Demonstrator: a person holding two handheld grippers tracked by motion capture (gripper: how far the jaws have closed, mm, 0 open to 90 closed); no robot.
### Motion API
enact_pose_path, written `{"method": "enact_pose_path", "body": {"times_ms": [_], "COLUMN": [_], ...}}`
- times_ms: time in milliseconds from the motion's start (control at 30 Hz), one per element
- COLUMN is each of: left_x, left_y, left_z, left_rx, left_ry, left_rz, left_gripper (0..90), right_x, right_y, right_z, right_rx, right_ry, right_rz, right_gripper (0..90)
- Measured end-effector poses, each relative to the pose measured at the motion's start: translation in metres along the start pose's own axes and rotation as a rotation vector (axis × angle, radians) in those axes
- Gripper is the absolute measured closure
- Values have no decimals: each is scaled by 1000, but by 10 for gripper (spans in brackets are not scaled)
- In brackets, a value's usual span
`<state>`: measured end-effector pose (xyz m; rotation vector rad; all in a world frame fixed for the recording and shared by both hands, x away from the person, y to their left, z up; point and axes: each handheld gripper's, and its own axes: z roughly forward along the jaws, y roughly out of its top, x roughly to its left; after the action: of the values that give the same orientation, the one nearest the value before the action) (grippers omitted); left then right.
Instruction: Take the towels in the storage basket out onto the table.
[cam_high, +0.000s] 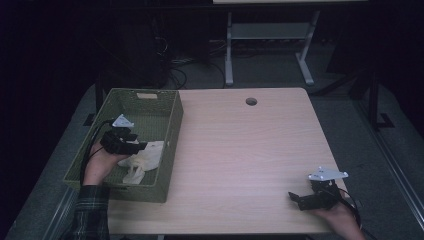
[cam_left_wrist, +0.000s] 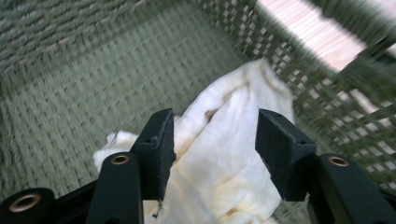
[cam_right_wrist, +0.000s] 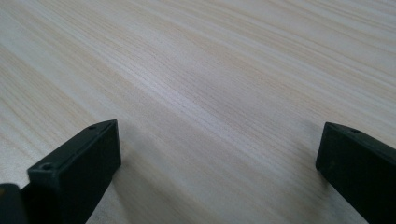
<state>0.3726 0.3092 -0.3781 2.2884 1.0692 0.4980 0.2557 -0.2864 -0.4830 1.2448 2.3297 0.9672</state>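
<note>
The high view is dim, and the room beyond the tabletop (cam_high: 240, 150) sinks into near black; only the pale wood is evenly lit. The picture is soft and grainy. In the left gripper view the basket (cam_left_wrist: 70, 70) weave is smeared by motion blur, worst along the upper right wall, while the cloth (cam_left_wrist: 224, 154) stays fairly sharp and bright. The right gripper view is well lit, with soft shadows beside the jaws, which are slightly out of focus.

Dim room, grey floor (cam_high: 270, 75), white-legged desk frame (cam_high: 270, 37), tangled cables (cam_high: 175, 70) behind
</note>
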Motion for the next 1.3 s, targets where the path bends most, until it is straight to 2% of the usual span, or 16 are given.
{"method": "enact_pose_path", "body": {"times_ms": [133,167,233,267,600,700,867,967,1033,1300], "left_x": [3,3,4,4,9,9,8,9,9,11], "left_y": [-5,-6,-7,-8,-17,-18,-19,-18,-18,-13], "left_z": [6,9,10,12,24,27,29,26,25,11], "left_rx": [36,70,76,74,167,194,231,218,200,118], "left_ry": [18,30,36,33,16,8,12,10,4,-5], "left_rz": [-1,6,6,0,-28,-37,-40,-57,-78,-85], "left_gripper": [479,478,478,479,493,538,730,838,849,854], "right_x": [0,0,0,0,0,0,0,0,0,0], "right_y": [0,0,0,0,0,0,0,0,0,0], "right_z": [0,0,0,0,0,0,0,0,0,0], "right_rx": [0,0,0,0,0,-1,0,0,-1,-1], "right_ry": [0,0,0,0,0,0,0,0,0,0], "right_rz": [1,1,2,1,1,-1,1,2,1,1], "right_gripper": [0,0,0,0,0,0,0,0,0,0]}}
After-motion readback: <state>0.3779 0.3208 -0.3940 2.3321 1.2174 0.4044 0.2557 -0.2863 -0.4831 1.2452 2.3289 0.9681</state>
